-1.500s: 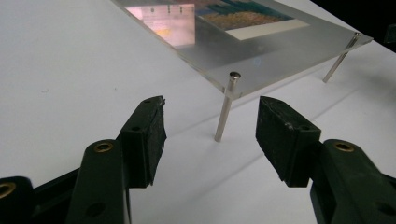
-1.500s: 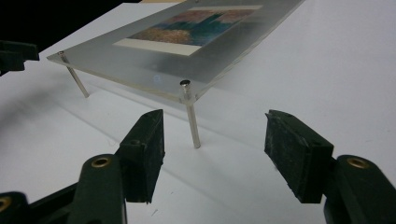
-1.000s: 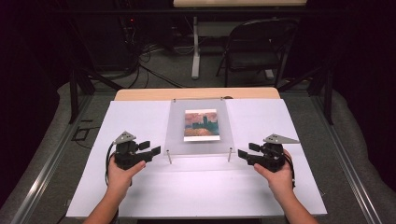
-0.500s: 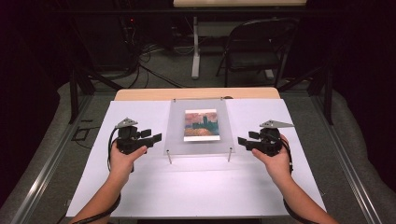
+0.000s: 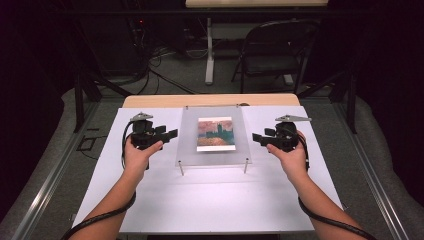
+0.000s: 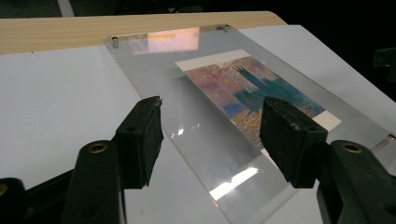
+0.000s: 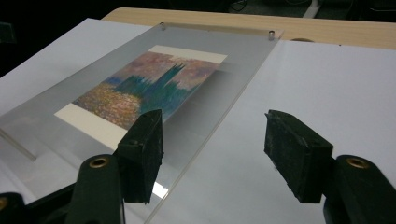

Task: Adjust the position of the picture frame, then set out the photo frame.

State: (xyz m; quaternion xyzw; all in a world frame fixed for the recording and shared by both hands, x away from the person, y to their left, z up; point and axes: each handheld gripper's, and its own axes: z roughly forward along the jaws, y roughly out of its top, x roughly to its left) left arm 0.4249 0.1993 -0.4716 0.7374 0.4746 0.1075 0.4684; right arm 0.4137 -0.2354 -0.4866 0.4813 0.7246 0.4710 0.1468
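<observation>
A clear acrylic frame lies raised on small metal posts, with a colourful painting print inside it. My left gripper is held just off the frame's left edge, open, jaws pointing at it. In the left gripper view the jaws stand wide above the frame edge, and the print lies beyond them. My right gripper mirrors it at the right edge, open. Its own view has the frame edge between the open jaws and the print to the left. Neither touches the frame.
The frame rests on a white board that covers a wooden table. Two front posts stand under the frame's near corners. A folding chair and cables lie on the floor beyond the table.
Both hands have moved away from the near edge and risen a little, from beside the frame's front corners to beside its middle. The frame has not moved.
</observation>
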